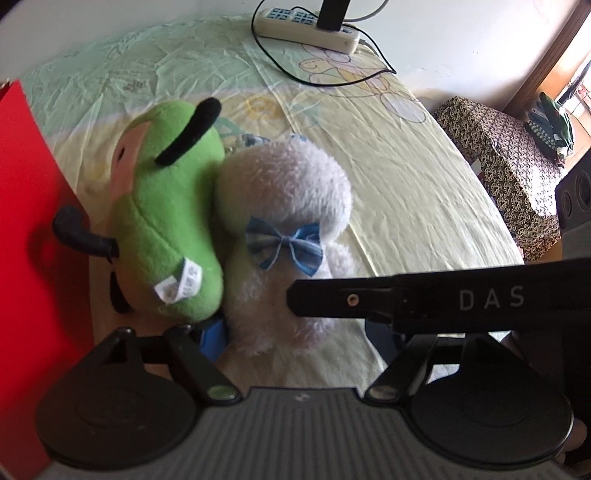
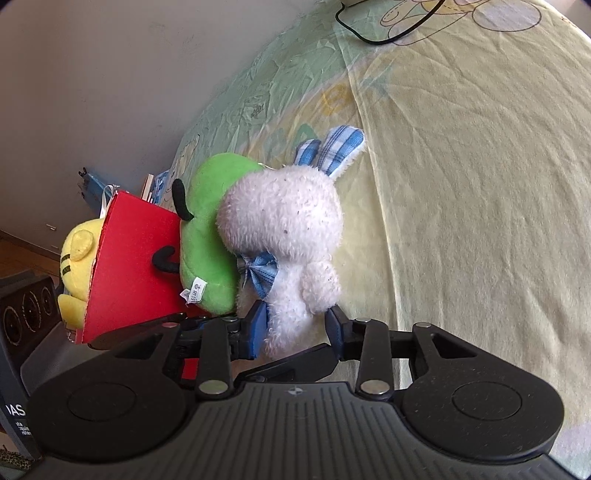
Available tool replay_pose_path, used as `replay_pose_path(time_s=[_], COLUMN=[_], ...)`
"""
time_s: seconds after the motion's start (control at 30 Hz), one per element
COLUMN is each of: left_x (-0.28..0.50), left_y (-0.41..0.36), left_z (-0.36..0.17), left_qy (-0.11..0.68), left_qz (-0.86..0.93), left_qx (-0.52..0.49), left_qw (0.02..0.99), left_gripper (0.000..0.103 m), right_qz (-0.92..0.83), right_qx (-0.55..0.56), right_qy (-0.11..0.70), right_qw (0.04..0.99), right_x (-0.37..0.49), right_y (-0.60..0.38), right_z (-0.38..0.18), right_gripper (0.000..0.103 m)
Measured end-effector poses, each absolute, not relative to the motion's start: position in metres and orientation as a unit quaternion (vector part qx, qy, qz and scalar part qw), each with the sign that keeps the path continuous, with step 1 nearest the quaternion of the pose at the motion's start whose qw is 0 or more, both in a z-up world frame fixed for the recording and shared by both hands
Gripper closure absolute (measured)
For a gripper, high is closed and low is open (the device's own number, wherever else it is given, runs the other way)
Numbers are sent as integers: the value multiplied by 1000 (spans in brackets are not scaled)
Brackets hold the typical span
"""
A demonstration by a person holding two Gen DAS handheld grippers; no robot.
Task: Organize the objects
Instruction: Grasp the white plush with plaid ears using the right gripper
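Observation:
A white plush rabbit (image 2: 284, 218) with a blue bow and checked ears lies on the bed sheet (image 2: 461, 166), pressed against a green plush toy (image 2: 207, 236). My right gripper (image 2: 297, 326) has its blue pads on either side of the rabbit's lower body. In the left wrist view the rabbit (image 1: 284, 192) and the green toy (image 1: 166, 206) lie side by side next to a red box (image 1: 33, 221). My left gripper (image 1: 295, 339) stands open around the rabbit's lower end, and the right gripper's black arm (image 1: 443, 295) crosses in front.
A yellow plush toy (image 2: 79, 266) sits behind the red box (image 2: 136, 266). A power strip (image 1: 306, 26) with a black cable lies at the far end of the bed. A patterned stool (image 1: 506, 166) and a speaker (image 1: 576, 199) stand to the right.

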State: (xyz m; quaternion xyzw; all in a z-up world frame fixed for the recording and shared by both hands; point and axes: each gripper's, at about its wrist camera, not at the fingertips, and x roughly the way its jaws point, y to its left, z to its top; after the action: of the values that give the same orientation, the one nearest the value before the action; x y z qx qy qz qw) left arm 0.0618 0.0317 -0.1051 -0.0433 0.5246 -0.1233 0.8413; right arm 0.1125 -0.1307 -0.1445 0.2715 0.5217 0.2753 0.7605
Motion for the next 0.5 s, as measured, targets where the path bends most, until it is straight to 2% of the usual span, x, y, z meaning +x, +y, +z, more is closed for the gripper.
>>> replay_pose_path(time_s=[0.03,0.07,0.5], left_x=[61,60,21], left_y=[31,30,14], left_z=[-105,-104,-94], left_qy=[524,524,524], left_qz=[-125,-129,-171], left_qx=[-41,-39,-27], left_qw=[841,841,834], left_gripper=[29,29,31], right_qz=[277,283,292], right_qx=[271,271,216], right_qy=[521,518,526], right_qw=[761,760,769], right_x=[112,111,68], right_y=[-131,-132,-140], right_z=[-144,-142,-121], right_gripper=[75,75,76])
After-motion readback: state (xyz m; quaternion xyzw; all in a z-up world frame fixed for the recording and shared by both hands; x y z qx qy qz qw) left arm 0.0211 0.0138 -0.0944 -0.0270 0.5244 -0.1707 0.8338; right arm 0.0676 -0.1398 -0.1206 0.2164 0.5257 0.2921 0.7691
